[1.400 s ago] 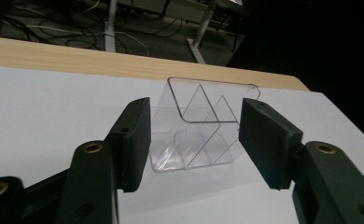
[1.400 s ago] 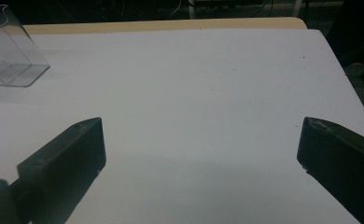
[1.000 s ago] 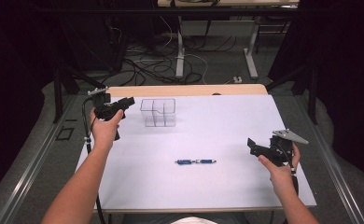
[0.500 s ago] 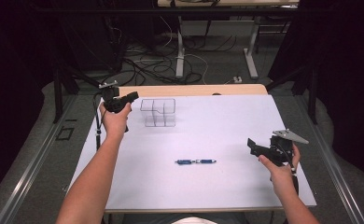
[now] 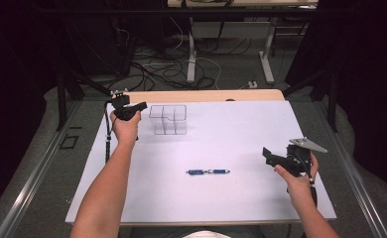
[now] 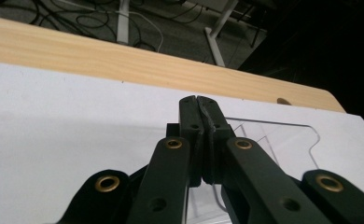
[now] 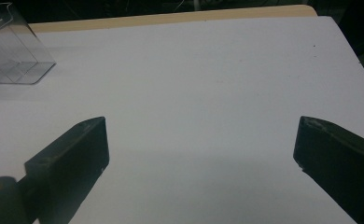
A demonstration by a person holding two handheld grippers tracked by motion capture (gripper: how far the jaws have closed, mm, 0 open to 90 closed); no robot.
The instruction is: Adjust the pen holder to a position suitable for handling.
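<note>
Right beside the clear plastic organizer (image 5: 168, 119), on its left, the left gripper (image 5: 141, 105) hovers with its jaws pressed together on nothing; in the left gripper view the closed tips (image 6: 199, 103) sit just before the organizer's transparent rim (image 6: 283, 133). Nearer the person than the organizer, and well apart from it, a blue pen (image 5: 208, 172) lies flat on the white table sheet (image 5: 231, 134), with bare sheet between them. Far to the organizer's right and nearer the person, the right gripper (image 5: 268, 155) is held above the sheet with its jaws spread wide apart, empty; the organizer (image 7: 10, 51) shows at the far left of the right gripper view. Behind the organizer runs the table's wooden edge (image 5: 206, 95).
</note>
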